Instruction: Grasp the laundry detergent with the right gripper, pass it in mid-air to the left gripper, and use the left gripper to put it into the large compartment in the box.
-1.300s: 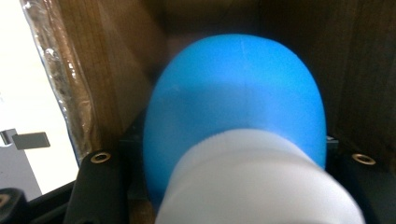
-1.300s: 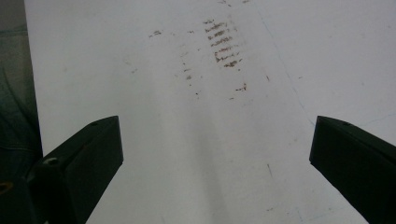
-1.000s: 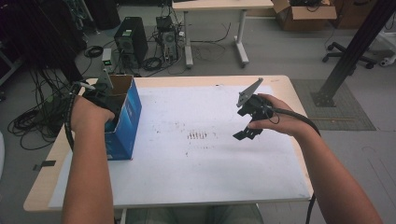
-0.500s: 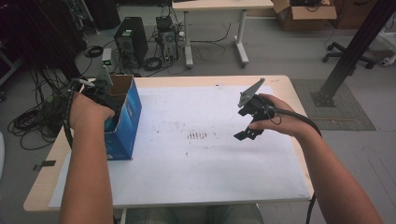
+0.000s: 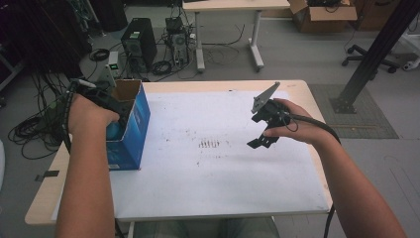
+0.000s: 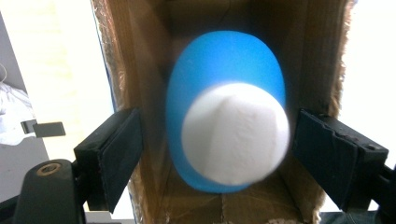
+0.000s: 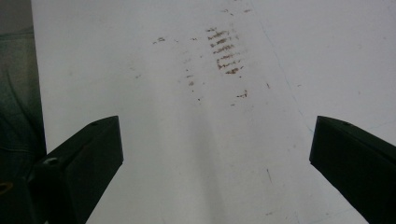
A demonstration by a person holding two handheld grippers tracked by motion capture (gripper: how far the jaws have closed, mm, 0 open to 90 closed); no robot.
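A blue, egg-shaped object with a white end [image 6: 229,121] is blurred inside an open cardboard box [image 6: 140,56]. It lies between the black jaws of my left gripper [image 6: 219,128], with a gap on each side. Those jaws have just been opening, and the pads do not touch the object. In the high view my left gripper [image 5: 111,106] reaches into the top of the blue box [image 5: 133,134] at the table's left edge. My right gripper [image 5: 258,143] hovers open above the white table sheet [image 5: 208,168] at the right, and my right gripper [image 7: 215,140] has nothing between its jaws.
Brown smudge marks [image 5: 209,144] lie mid-table. Beyond the wooden table edge [image 5: 39,208] are computer towers and cables [image 5: 138,44] on the floor, another desk [image 5: 228,10], a cardboard carton [image 5: 322,12] and a black post [image 5: 376,49].
The high view barely differs: the left hand stays at the box's open top and the right hand holds its place.
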